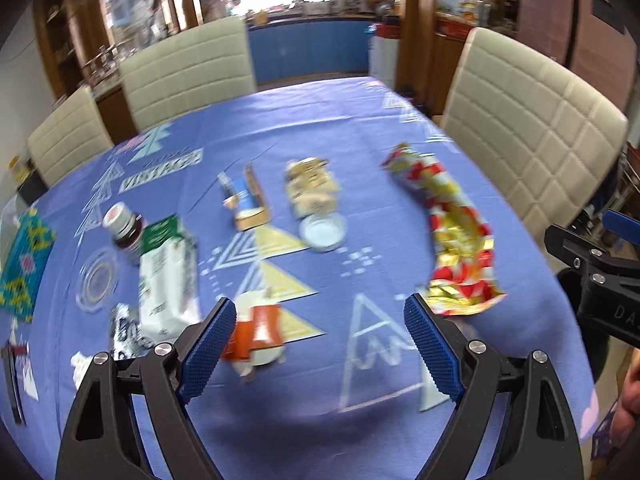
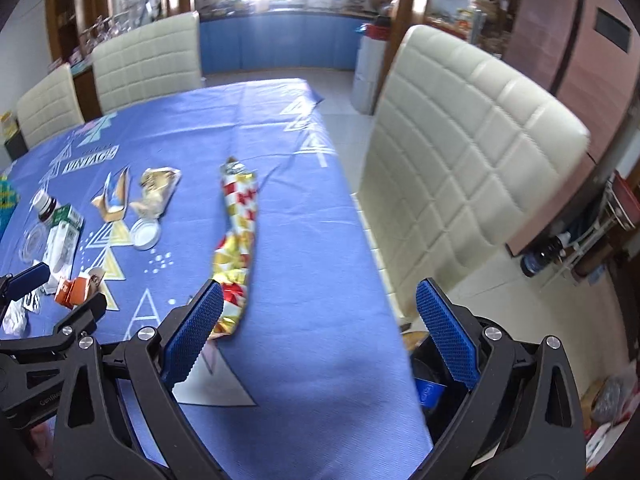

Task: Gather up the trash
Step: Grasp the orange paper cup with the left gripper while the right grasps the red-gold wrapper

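Trash lies on the blue tablecloth [image 1: 320, 128]. A long red, gold and white foil wrapper [image 1: 452, 228] lies at the right; it also shows in the right wrist view [image 2: 238, 236]. An orange and white crumpled carton [image 1: 258, 330] lies by my left gripper's left finger. A white and green carton [image 1: 168, 276], a dark jar [image 1: 124, 226], a torn blue and brown box [image 1: 248, 200], a beige wrapper [image 1: 312, 188] and a white lid [image 1: 323, 232] lie beyond. My left gripper [image 1: 320, 340] is open and empty. My right gripper [image 2: 320, 332] is open and empty, its left finger beside the foil wrapper's near end.
Cream padded chairs [image 1: 532, 132] stand around the table, one close at the right [image 2: 472, 160]. A clear glass coaster [image 1: 96, 280] and a teal patterned item [image 1: 24, 260] lie at the left. The table's right edge [image 2: 376, 264] drops to a tiled floor, with a dark bin [image 2: 428, 376] below.
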`<action>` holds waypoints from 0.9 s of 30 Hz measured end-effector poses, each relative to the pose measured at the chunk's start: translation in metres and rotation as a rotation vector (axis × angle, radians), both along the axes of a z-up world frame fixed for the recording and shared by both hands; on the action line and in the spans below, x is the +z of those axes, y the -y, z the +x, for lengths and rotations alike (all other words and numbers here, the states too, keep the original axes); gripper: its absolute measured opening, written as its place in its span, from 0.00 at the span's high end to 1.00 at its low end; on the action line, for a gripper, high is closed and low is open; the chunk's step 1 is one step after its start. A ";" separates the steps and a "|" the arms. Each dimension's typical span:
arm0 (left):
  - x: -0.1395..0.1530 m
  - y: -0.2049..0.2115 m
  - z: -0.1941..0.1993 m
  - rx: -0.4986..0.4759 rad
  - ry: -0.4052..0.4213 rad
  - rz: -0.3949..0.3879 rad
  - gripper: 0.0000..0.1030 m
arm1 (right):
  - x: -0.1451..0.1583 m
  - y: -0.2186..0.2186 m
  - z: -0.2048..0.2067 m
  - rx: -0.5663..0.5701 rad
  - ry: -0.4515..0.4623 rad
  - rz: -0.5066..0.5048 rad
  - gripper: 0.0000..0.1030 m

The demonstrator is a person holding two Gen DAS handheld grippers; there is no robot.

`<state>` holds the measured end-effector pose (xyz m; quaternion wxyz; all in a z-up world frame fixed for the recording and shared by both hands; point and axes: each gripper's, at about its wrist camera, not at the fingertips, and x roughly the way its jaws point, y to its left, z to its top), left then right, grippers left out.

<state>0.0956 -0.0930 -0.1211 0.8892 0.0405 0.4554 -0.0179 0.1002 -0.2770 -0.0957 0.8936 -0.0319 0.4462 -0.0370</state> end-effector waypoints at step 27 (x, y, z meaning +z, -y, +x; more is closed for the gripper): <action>-0.052 -0.029 0.007 -0.013 -0.040 0.039 0.68 | -0.074 -0.060 0.041 0.129 -0.150 0.026 0.63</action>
